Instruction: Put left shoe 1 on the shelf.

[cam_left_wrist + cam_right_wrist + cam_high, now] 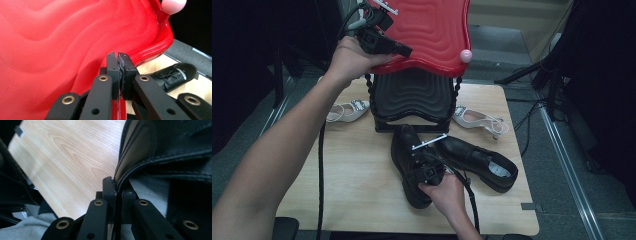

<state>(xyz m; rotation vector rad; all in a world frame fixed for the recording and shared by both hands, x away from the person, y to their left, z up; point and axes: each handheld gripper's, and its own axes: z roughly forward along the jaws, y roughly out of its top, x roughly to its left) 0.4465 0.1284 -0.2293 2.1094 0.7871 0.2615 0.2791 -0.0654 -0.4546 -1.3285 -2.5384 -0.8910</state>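
Red lid lifted at left, black shoe gripped at right.

Left gripper clamped tight on the rim of the red lid, raised and tilted over the black ribbed box at the back of the table. White heeled sandals flanking the box. Right gripper, fingers pinched on the collar edge of the near black lace-up shoe, beside its mate.

glossy red wavy-ridged lid, black leather shoes, pale wood-grain table
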